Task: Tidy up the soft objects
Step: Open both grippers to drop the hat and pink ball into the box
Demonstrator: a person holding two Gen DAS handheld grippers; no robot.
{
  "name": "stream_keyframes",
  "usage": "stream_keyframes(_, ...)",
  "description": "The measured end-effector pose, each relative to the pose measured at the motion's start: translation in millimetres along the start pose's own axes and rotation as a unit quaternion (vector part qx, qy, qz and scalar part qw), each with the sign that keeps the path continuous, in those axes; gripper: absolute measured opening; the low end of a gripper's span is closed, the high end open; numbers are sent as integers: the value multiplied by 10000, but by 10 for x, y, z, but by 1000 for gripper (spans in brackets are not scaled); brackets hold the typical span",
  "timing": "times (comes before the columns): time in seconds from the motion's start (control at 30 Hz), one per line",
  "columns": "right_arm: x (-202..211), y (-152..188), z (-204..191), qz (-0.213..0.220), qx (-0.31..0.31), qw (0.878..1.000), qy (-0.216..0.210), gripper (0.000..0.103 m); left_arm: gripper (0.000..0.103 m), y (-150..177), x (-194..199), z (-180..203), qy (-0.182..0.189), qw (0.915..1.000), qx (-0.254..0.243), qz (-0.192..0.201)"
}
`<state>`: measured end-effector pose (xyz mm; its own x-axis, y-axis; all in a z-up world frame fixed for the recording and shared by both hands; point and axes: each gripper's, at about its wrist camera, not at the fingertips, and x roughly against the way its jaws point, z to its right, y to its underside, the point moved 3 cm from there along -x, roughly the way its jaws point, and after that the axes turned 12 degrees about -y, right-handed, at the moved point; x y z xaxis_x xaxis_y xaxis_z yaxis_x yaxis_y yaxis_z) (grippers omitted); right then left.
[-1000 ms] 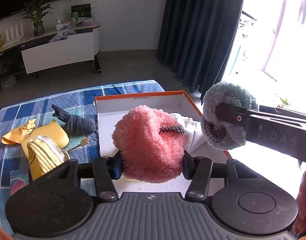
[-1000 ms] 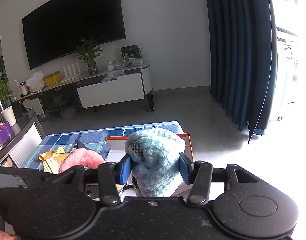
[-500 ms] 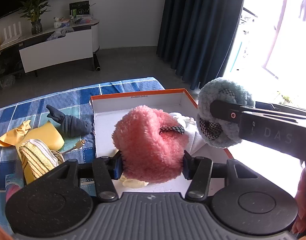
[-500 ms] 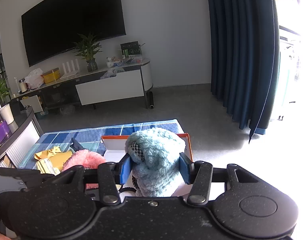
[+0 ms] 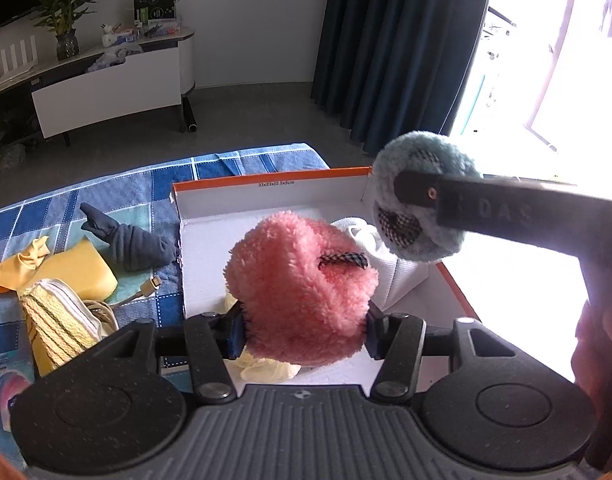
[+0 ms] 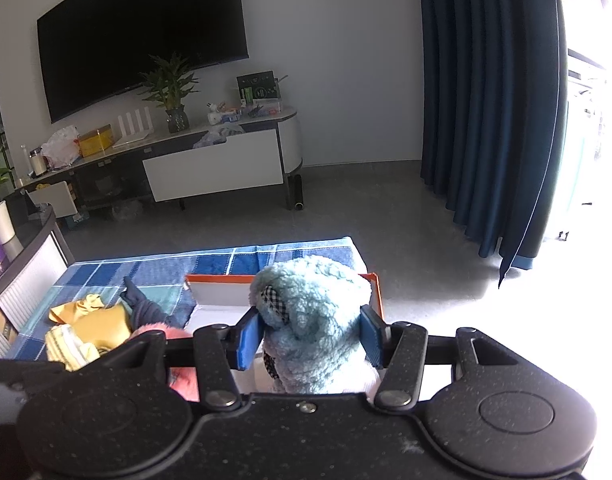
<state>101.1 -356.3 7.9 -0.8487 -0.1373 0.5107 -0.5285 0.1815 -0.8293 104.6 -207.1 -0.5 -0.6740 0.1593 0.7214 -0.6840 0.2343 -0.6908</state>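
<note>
My left gripper (image 5: pixel 303 330) is shut on a fluffy pink slipper (image 5: pixel 301 288) and holds it above the near part of an open white box with an orange rim (image 5: pixel 265 182). My right gripper (image 6: pixel 312 340) is shut on a fluffy light blue slipper (image 6: pixel 314 320), which also shows in the left wrist view (image 5: pixel 420 204) over the box's right side. White cloth (image 5: pixel 386 264) and a pale yellow item (image 5: pixel 265 366) lie in the box.
The box rests on a blue checked cloth (image 5: pixel 145 184). Left of the box lie a dark grey rolled cloth (image 5: pixel 133 240), a yellow sponge and cloth (image 5: pixel 65 264), a striped yellow towel (image 5: pixel 53 320) and a cable (image 5: pixel 145 286). A TV cabinet (image 6: pixel 209 164) stands far behind.
Both grippers have moved forward and lower toward the box, each still holding its slipper. The box looms larger under the pink slipper.
</note>
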Motion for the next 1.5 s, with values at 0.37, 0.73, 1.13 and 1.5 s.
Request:
stream_keyframes(0.37,-50,-90,167,274,-38,9995,150,81,56,9,-107,38,73,9999,-40,-109)
stream_keyframes(0.73,394,-9,214,472,-249,9983,227,82,88,38,-158,209,393,9990,-167,-160)
stream_keyframes(1.13,571,155,-27,400,-156,9988,252,82,93,70,55,-27,-81,9998,105,-140)
stream_keyframes(1.5,533,216,-324,267,-7,9996,32,82,97,162,282,-377,-602,9978,268,-111)
